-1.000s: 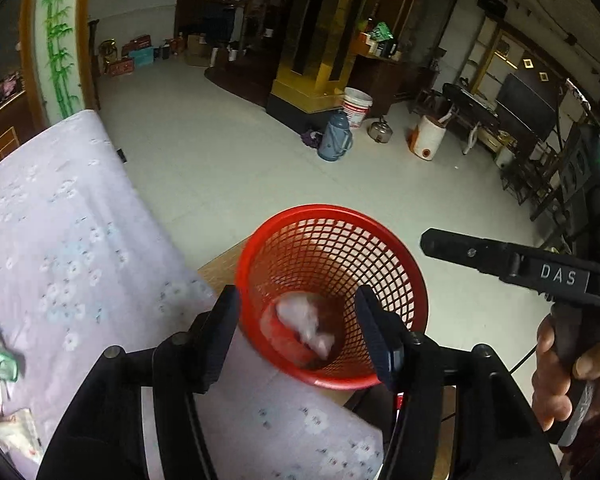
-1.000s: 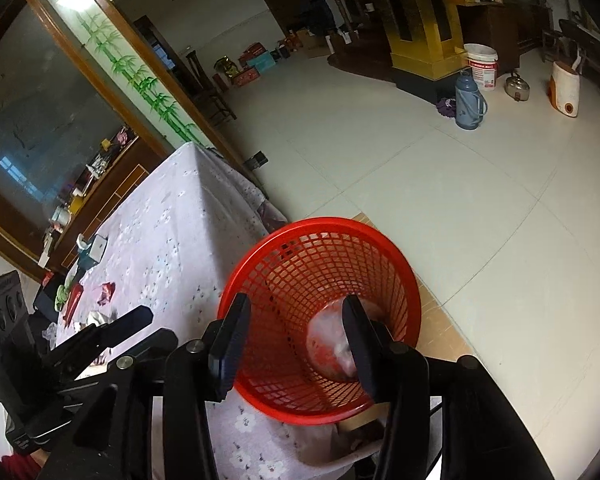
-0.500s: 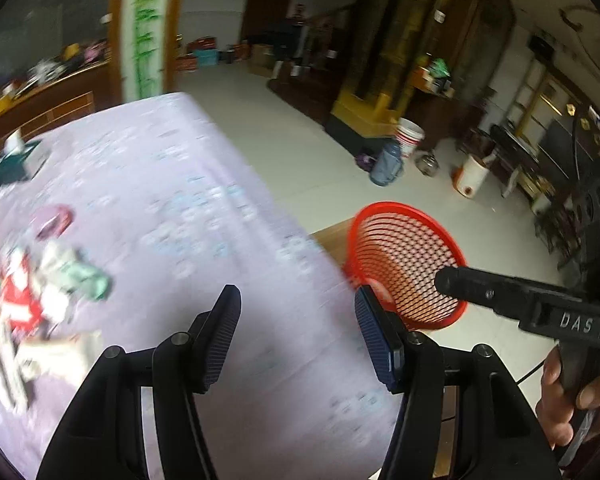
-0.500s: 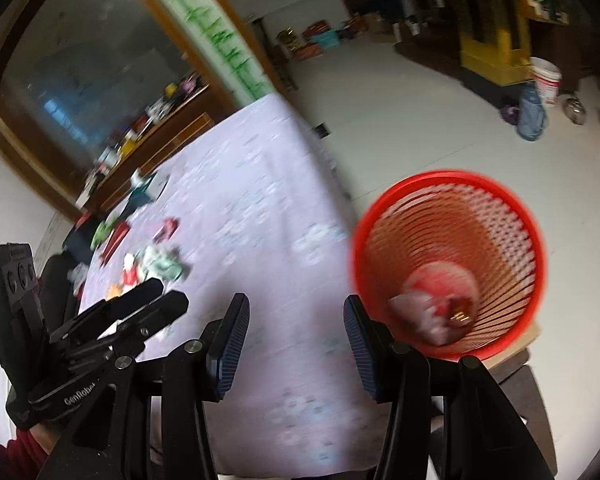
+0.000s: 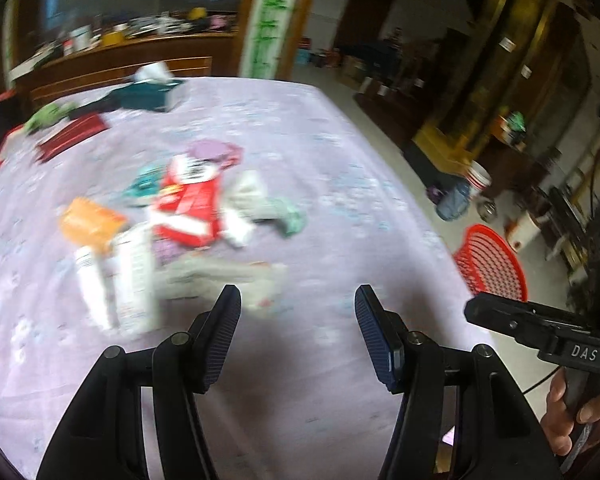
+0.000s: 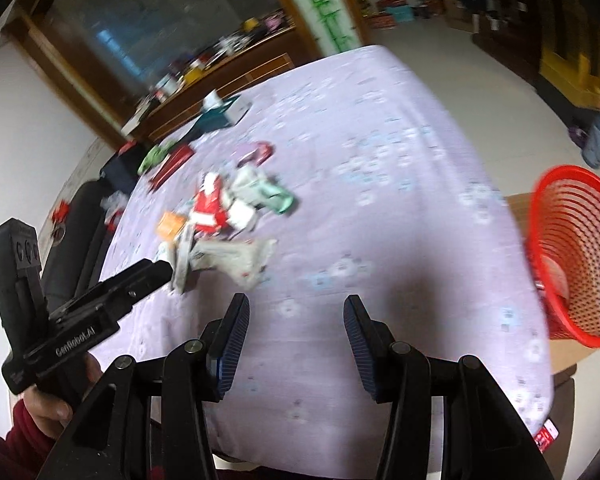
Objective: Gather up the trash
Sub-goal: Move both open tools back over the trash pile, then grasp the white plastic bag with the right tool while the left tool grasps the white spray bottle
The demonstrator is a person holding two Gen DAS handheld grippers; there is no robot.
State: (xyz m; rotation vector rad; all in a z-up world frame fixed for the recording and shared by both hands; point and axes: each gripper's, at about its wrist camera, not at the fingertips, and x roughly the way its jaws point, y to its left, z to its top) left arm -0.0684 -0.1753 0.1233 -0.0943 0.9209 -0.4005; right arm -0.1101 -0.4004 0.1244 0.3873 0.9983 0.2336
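A tiled room with dark wooden cabinets is blurring behind a worktop [image 5: 340,152] under a lilac flowered cloth. In the left wrist view, the left tongs [image 5: 298,338] are hovering over bare cloth, spread wide and gripping nothing. The trash pile [image 5: 188,220] is lying ahead and to their left: a red packet [image 5: 190,208] with its long axis running away from the tongs, an orange wrapper [image 5: 90,222] left of it, and pale crumpled paper [image 5: 220,276] stretching crosswise just beyond the left fingertip. The red mesh basket [image 5: 494,266] is standing off to the right, past the worktop's edge, with the right tongs' body [image 5: 540,330] and a hand [image 5: 572,412] nearer.

In the right wrist view, the right tongs [image 6: 296,334] are also gaping wide and empty above the cloth [image 6: 380,160]. The pile [image 6: 224,224] is sitting ahead and left, its pale paper [image 6: 240,258] lying crosswise. The basket [image 6: 572,252] is tilting at far right with trash inside. The left tongs' body [image 6: 100,304] is showing at left.
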